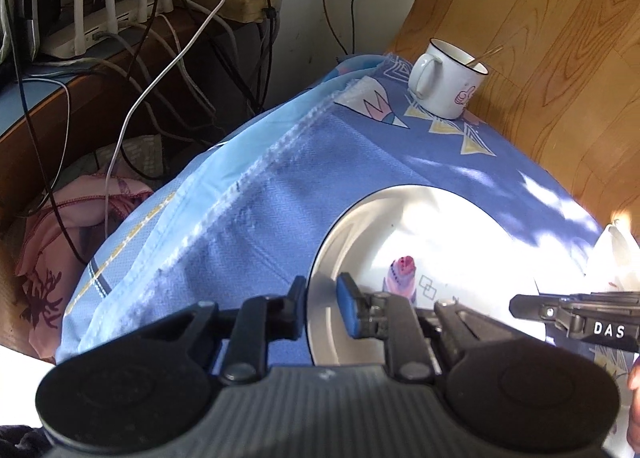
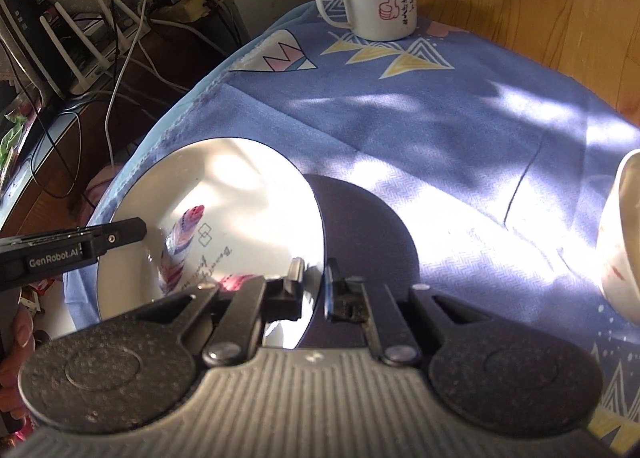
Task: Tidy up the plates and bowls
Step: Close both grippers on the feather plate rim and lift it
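From the left wrist camera, the left gripper (image 1: 322, 308) has its jaws straddling the left rim of the plate (image 1: 452, 254), one finger outside the rim and one over the inside; whether they are pinching it yet I cannot tell. The plate sits on the blue cloth (image 1: 256, 217) near the left edge of the surface. The mug (image 1: 448, 79) with a spoon in it stands at the far corner, well apart. The right gripper (image 1: 520, 304) reaches in from the right side of the plate.

From the right wrist camera, the right gripper's jaws straddle the plate's right rim, again too close to call as gripped or loose. The plate throws a dark shadow and looks tilted up off the cloth. A bowl (image 2: 624, 242) stands at the right edge, apart from the plate.

If one side lets go or lifts faster, the glossy rim could slip and the plate slide toward the left edge, which is near. The middle of the cloth and the stretch toward the bowl offer open room
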Action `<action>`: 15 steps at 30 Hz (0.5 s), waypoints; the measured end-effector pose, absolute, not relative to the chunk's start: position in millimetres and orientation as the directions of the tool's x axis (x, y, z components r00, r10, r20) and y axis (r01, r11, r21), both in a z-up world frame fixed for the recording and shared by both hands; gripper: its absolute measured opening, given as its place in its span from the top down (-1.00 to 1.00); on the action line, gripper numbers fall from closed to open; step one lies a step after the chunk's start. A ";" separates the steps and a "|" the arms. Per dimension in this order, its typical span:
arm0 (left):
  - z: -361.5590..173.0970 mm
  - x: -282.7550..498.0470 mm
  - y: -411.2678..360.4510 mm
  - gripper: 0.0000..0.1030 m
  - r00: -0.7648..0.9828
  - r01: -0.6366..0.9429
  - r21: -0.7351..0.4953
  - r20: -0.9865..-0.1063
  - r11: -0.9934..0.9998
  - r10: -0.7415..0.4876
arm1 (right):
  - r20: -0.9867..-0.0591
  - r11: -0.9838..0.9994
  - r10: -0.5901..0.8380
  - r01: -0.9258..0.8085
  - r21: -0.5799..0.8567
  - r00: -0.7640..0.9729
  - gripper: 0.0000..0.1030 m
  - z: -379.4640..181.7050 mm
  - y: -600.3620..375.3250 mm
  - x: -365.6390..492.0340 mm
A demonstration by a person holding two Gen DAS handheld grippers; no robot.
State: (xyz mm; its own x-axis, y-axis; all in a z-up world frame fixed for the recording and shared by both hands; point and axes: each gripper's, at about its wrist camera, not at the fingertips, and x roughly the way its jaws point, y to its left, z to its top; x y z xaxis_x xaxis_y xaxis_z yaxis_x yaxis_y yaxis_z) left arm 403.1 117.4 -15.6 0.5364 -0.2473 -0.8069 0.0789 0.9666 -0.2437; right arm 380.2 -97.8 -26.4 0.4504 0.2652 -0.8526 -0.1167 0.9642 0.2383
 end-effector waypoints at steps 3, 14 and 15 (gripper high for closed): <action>-10.5 397.6 105.7 0.67 0.534 0.095 -0.255 -0.803 0.962 -0.265 | -0.852 0.967 0.253 -0.107 0.229 0.458 0.77 -20.9 -106.4 371.2; 21.9 364.0 50.4 0.67 0.546 0.186 -0.254 -0.777 0.949 -0.314 | -0.836 0.977 0.205 -0.057 0.205 0.509 0.76 10.1 -154.2 314.8; 25.0 357.3 39.7 0.67 0.545 0.202 -0.253 -0.773 0.946 -0.324 | -0.834 0.978 0.197 -0.047 0.202 0.516 0.76 13.0 -160.8 306.4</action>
State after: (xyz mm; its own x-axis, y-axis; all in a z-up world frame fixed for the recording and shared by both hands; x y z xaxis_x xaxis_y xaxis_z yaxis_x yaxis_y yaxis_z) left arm 357.3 39.7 25.0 0.5452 -0.3237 -0.7733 0.2024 0.9460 -0.2533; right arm 306.4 -160.8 13.0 0.5161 0.1973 -0.8335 -0.0475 0.9782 0.2021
